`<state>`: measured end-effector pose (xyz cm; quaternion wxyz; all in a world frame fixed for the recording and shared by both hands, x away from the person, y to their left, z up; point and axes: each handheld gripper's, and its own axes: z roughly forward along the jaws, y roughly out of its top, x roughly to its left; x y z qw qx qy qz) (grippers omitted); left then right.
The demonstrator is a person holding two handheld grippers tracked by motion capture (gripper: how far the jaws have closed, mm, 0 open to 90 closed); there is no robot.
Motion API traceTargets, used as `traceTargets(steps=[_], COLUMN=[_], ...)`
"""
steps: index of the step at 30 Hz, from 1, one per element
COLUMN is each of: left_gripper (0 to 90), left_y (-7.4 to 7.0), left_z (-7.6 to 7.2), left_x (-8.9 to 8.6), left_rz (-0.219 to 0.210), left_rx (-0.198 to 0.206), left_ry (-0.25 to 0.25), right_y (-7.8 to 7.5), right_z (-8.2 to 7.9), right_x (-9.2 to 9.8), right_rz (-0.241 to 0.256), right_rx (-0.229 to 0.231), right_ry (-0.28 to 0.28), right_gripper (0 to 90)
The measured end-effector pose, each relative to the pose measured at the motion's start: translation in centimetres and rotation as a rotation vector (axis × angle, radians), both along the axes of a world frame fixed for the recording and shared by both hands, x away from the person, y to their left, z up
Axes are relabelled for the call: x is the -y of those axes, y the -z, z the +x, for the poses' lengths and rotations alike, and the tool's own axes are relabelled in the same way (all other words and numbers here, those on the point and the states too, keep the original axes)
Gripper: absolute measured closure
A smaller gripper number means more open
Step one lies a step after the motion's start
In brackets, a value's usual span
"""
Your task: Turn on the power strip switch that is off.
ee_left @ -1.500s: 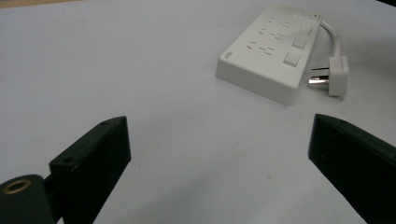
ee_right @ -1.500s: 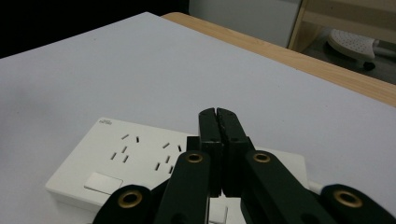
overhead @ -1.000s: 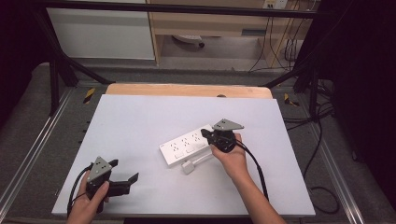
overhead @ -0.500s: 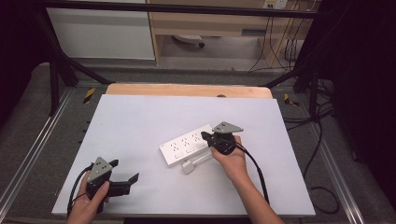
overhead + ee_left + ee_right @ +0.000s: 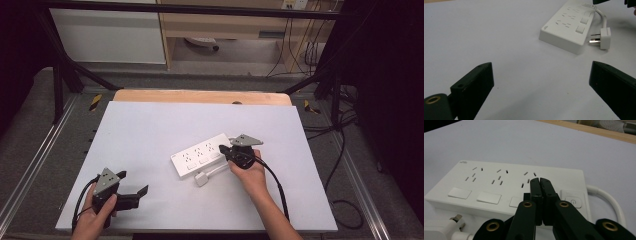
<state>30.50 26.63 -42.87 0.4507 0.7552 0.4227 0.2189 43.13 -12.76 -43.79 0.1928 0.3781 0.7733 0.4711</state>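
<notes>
A white power strip [image 5: 201, 155] lies near the middle of the white table, with three socket groups, a row of rocker switches and a main button [image 5: 573, 201] at its right end. Its short white cord ends in a plug [image 5: 201, 179] lying at the strip's front side. My right gripper [image 5: 223, 149] is shut with nothing in it, and its tips [image 5: 540, 180] hover over the strip's right end, beside the third socket group. My left gripper [image 5: 135, 186] rests at the table's front left with its jaws wide open and empty. From it I see the strip [image 5: 567, 25] and plug [image 5: 603, 38] farther off.
A wooden strip [image 5: 200, 96] runs along the table's far edge. Black frame bars [image 5: 65, 70] stand at the left and right. Cables [image 5: 345, 150] hang off the table's right side. Shelving and a white panel stand beyond the table.
My right gripper has crept slightly left and down over the strip's right end. The left gripper has stayed put.
</notes>
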Motion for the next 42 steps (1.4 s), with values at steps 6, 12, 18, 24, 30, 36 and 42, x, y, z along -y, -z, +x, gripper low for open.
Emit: traceTargets(steps=[6,12,18,24,30,36,42], left_gripper=[5.9,5.9,5.9,5.8,5.9,5.9,5.8], left_y=[0.0,0.0,0.0,0.0,0.0,0.1,0.1], left_z=[0.0,0.0,0.0,0.0,0.0,0.0,0.0], left_x=[0.0,0.0,0.0,0.0,0.0,0.0,0.0], left_rz=[-0.001,-0.001,0.0,0.002,0.003,0.003,0.002], left_rx=[-0.002,-0.002,-0.003,-0.002,-0.003,-0.003,-0.003], left_ry=[-0.002,0.0,0.0,0.001,0.0,0.001,0.0], right_y=[0.5,0.8,0.9,0.9,1.1,1.2,1.2], right_z=[0.1,0.2,0.4,0.4,0.4,0.5,0.4], right_x=[-0.4,-0.6,-0.6,-0.6,-0.8,-0.8,-0.9], right_rz=[-0.009,-0.003,0.0,0.002,0.004,0.005,0.006], right_rx=[-0.01,-0.019,-0.021,-0.023,-0.026,-0.027,-0.031], right_ry=[-0.003,-0.001,0.005,0.005,0.002,0.002,0.001], right_gripper=[89.8,89.7,89.6,89.5,89.5,89.3,89.2])
